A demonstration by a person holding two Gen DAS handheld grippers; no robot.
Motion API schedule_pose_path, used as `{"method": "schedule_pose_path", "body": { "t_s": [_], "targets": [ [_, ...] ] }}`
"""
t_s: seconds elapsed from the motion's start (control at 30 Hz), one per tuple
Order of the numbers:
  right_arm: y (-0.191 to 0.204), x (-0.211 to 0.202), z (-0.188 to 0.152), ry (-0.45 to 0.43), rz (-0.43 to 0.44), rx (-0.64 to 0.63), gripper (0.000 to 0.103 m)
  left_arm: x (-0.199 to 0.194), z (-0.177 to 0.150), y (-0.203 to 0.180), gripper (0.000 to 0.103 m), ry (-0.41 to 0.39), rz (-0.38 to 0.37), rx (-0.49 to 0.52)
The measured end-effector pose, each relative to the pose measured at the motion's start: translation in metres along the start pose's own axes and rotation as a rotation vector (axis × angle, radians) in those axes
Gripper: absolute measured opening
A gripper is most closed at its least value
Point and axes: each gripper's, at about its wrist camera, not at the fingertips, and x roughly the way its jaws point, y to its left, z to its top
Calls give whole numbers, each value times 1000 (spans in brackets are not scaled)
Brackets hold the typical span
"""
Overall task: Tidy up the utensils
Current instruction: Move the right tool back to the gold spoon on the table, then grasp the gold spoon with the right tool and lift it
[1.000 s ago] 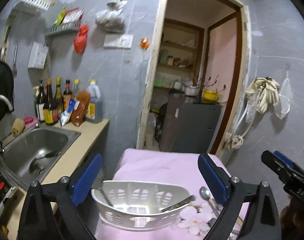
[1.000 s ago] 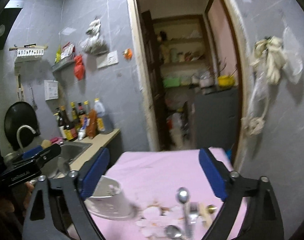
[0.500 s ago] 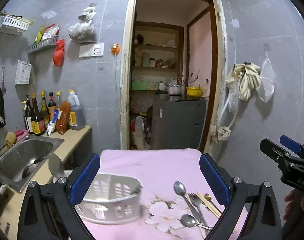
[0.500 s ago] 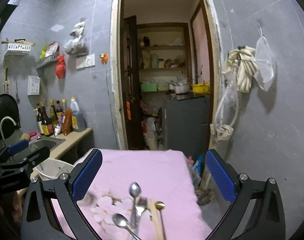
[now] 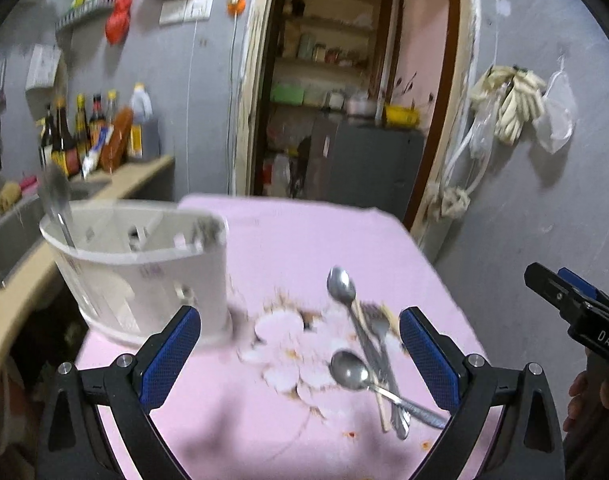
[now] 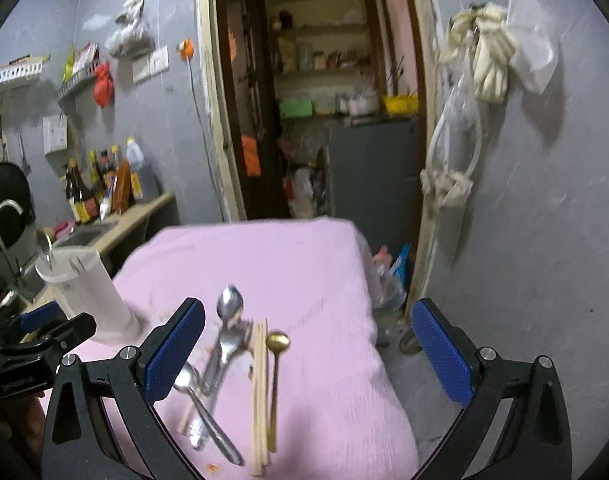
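The utensils lie in a loose pile on the pink-covered bench: two steel spoons, a fork, wooden chopsticks and a gold spoon just beside them. To their left stands a white holder with a spoon upright in it. The left claw hovers wide open and empty above the pile. The right claw is likewise spread wide, holding nothing. A sink lies beyond the holder.

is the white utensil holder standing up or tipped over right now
Upright. The white utensil holder stands on its base on the pink tablecloth, open rim facing up, with a spoon poking out of the top.
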Motion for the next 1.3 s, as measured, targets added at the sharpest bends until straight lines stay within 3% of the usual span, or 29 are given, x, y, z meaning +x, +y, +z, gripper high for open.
{"method": "schedule_pose_path", "body": {
  "t_s": [0.27,0.3,0.4,0.7,0.77,1.07,1.3],
  "targets": [
    [-24,73,-36,158,112,12,101,39,-25,-6,100,97,3,-1],
    [-28,84,-39,184,138,19,97,43,-26,-6,100,112,-6,-2],
    [-30,107,-44,229,185,2,69,53,-29,-8,93,150,-37,-3],
    [-9,157,-50,360,333,-109,35,83,-39,-12,53,279,-122,-29],
    [-6,165,-49,388,348,-129,33,87,-40,-13,43,297,-136,-35],
    [19,182,-42,370,402,-298,33,98,-37,-13,17,299,-155,-85],
    [26,177,-36,387,402,-353,33,103,-34,-17,10,321,-164,-86]
  ]
}}
